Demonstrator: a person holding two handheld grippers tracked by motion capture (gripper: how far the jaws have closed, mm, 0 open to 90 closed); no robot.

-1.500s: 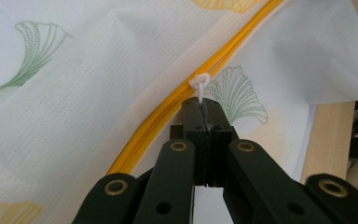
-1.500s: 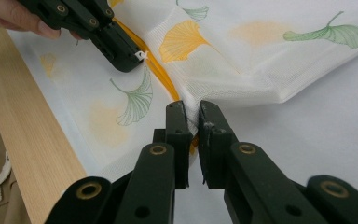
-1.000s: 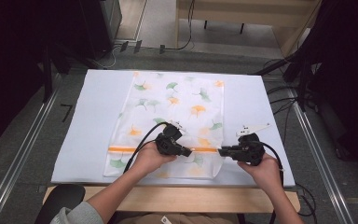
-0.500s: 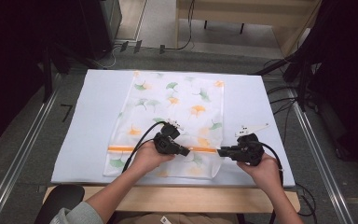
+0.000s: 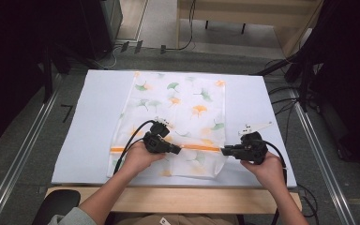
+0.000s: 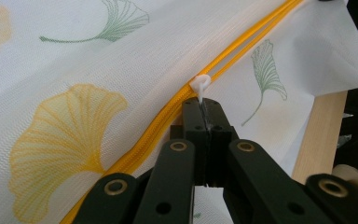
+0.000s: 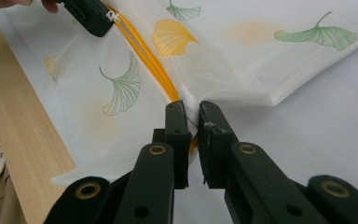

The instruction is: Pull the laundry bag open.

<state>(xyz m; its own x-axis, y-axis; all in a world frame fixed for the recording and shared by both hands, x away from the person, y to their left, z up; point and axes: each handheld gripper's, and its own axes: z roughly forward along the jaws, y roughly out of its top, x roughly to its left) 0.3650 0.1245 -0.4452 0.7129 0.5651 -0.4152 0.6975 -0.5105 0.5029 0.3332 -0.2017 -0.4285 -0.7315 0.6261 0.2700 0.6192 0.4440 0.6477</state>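
Observation:
A white mesh bag (image 5: 183, 103) printed with green and orange ginkgo leaves lies flat on the table. An orange zipper (image 5: 201, 147) runs across its near end. My left gripper (image 5: 178, 149) is shut on the white zipper pull (image 6: 199, 84), about midway along the zipper. My right gripper (image 5: 224, 151) pinches the bag's right edge at the zipper's end (image 7: 179, 100), with fabric held between its jaws. Between the two grippers the zipper (image 7: 144, 51) shows as two separate orange lines. In the right gripper view the left gripper (image 7: 107, 21) is at the top left.
A white cover (image 5: 93, 122) is spread over the table, and the wooden front edge (image 5: 168, 199) shows below it. Metal rails (image 5: 23, 154) flank the table. Cables (image 5: 286, 93) and dark equipment stand to the right and behind.
My left gripper has slid a little to the left along the zipper with the pull, so more orange zipper shows between the grippers. The right gripper has stayed put.

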